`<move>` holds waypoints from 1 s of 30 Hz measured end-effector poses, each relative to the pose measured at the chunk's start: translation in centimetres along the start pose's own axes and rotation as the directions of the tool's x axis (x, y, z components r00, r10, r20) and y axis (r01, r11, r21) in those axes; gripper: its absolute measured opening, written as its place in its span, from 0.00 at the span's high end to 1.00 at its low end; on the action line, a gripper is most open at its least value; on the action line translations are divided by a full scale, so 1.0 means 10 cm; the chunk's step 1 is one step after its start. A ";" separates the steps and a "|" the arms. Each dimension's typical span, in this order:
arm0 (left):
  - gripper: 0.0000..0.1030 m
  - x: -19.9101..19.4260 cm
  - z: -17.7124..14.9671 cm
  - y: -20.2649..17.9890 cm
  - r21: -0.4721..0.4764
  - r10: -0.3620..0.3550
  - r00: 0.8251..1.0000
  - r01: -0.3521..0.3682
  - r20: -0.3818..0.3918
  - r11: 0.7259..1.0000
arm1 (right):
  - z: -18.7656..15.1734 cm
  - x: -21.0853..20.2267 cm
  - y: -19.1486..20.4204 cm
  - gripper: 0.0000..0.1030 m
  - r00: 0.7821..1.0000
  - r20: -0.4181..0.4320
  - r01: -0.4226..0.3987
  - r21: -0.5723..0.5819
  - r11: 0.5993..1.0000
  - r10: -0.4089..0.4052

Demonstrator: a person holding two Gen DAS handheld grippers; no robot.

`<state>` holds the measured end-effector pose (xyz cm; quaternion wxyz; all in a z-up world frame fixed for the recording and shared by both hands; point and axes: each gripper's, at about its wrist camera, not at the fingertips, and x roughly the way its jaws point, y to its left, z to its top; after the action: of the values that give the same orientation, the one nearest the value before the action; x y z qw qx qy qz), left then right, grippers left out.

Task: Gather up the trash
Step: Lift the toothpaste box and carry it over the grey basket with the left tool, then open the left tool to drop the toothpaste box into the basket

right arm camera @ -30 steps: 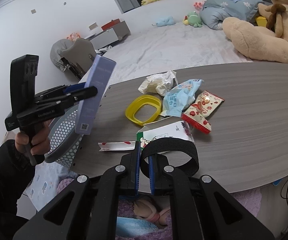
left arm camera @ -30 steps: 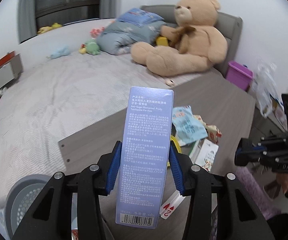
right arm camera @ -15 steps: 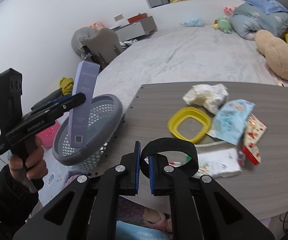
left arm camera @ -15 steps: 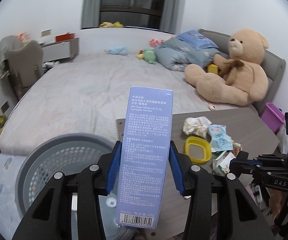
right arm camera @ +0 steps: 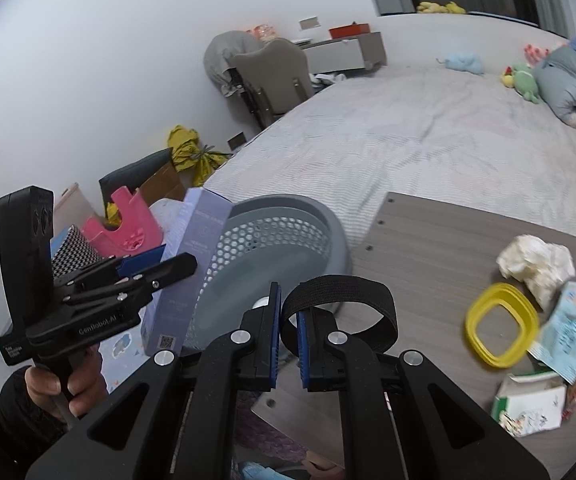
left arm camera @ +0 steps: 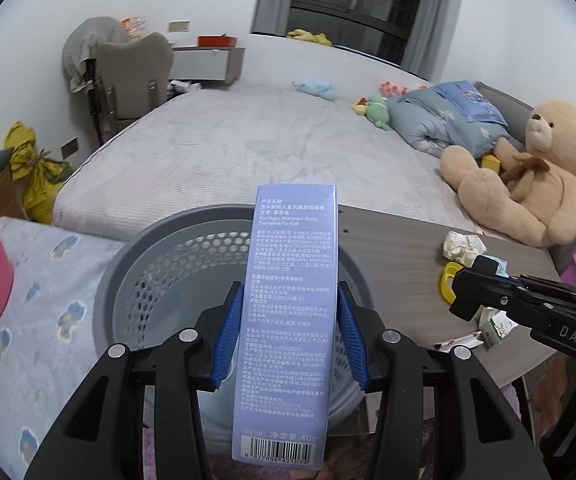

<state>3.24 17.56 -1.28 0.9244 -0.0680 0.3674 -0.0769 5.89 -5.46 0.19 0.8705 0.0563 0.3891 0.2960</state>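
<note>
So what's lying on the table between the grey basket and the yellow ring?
Nothing: in the right wrist view the table is bare wood between the grey basket and the yellow ring.

My left wrist camera looks steeply down, close over the grey basket (left arm camera: 176, 264), bed beyond. My right wrist camera faces that basket (right arm camera: 288, 240) from its table side, slightly farther. Both views share the basket.

Basket (left arm camera: 160, 264) left of table (left arm camera: 399, 256), bed (left arm camera: 248, 152) behind both.
</note>
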 end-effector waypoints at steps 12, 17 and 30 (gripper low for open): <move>0.57 0.26 0.00 0.39 -0.075 0.055 0.997 -0.059 -0.060 0.995 | 0.17 0.65 0.32 0.92 0.993 -0.097 -0.076 -0.031 0.997 0.073; 0.57 0.33 0.02 0.48 -0.078 0.093 0.993 -0.099 -0.076 0.992 | 0.21 0.87 0.36 0.90 0.987 -0.139 -0.082 -0.037 0.996 0.077; 0.47 0.38 0.06 0.49 -0.048 0.150 0.984 -0.155 -0.093 0.987 | 0.27 1.10 0.34 0.47 0.976 -0.205 -0.079 -0.016 0.997 0.074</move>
<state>6.85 21.69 -4.33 0.9080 -0.0616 0.4145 0.0013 11.95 3.83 -3.92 0.8146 0.0301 0.4701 0.3383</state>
